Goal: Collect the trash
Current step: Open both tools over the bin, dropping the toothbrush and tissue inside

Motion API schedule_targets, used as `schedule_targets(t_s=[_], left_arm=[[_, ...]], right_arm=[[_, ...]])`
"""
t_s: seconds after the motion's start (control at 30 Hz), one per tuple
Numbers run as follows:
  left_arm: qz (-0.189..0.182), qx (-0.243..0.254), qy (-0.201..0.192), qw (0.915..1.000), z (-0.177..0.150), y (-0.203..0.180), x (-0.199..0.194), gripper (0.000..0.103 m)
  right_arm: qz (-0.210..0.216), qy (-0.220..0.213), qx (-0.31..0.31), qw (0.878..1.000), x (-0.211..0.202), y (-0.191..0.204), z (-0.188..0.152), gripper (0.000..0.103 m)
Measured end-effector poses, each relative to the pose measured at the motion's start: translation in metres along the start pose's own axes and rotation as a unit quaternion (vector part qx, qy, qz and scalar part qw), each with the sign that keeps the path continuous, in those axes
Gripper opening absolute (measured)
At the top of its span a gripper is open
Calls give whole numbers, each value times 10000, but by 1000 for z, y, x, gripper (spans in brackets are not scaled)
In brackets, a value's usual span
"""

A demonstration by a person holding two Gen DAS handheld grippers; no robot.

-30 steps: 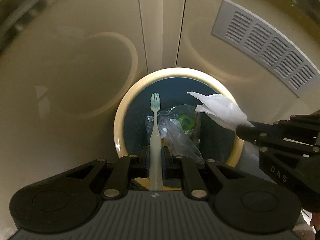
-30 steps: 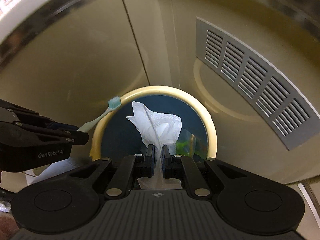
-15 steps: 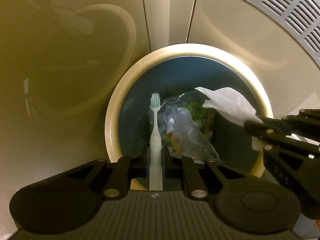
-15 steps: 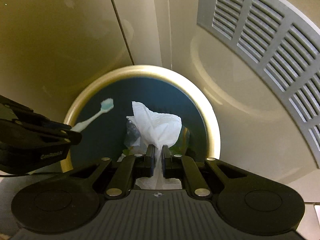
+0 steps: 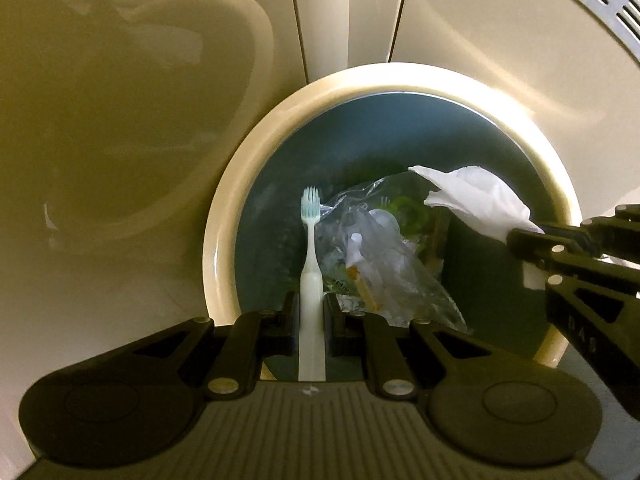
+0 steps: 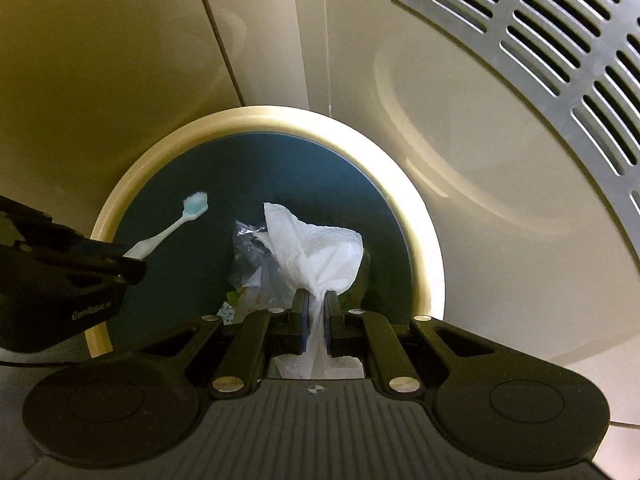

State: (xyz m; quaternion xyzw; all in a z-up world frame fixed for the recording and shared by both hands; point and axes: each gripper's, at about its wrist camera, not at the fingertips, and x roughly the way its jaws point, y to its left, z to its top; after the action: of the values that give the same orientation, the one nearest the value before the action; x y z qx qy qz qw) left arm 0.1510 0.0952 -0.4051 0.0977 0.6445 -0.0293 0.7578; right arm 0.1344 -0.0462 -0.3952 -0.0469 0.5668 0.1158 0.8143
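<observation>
left tongs [image 5: 311, 316] gripping toothbrush [image 5: 310, 264] | right tongs [image 6: 315, 320] pinching tissue [image 6: 320, 248] | bin [image 6: 424, 264] below | risk: tissue clinging to pads, toothbrush tipping off the rim

Both wrist views look steeply down, close, into one bin [image 5: 224, 240].

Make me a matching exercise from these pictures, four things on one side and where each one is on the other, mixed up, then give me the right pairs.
Things:
1. toothbrush
2. white tissue
3. clear plastic wrapper
4. grey slotted vent panel

Places:
A. lying at the bottom of the bin
B. clamped in the right gripper
C. on the cream wall behind the bin
D. clamped in the left gripper

Pairs: 1-D, 2-B, 3-A, 4-C
</observation>
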Motion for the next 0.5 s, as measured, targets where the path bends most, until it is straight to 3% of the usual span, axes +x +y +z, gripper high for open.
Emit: schedule_targets(t_s=[0.3, 0.33, 0.37, 0.4, 0.43, 0.47, 0.5], left_arm=[[28, 73, 96, 9999, 7, -1, 9, 15], [14, 129, 117, 9998, 7, -2, 10, 29], [-11, 165, 143, 9998, 7, -2, 9, 58], [-37, 151, 95, 9998, 7, -1, 8, 72], [-32, 105, 6, 9999, 6, 1, 4, 94], [55, 41, -88, 9999, 4, 2, -1, 99], [90, 4, -154, 9998, 2, 5, -5, 101]], right_arm=[[31, 99, 15, 9999, 5, -2, 2, 12], [54, 122, 34, 9999, 5, -3, 3, 13], [85, 150, 65, 9998, 5, -4, 4, 14], [117, 186, 116, 9997, 4, -6, 5, 24], [105, 187, 172, 9996, 2, -8, 6, 32], [82, 159, 215, 9996, 0, -9, 7, 49], [24, 111, 242, 9996, -4, -11, 7, 53]])
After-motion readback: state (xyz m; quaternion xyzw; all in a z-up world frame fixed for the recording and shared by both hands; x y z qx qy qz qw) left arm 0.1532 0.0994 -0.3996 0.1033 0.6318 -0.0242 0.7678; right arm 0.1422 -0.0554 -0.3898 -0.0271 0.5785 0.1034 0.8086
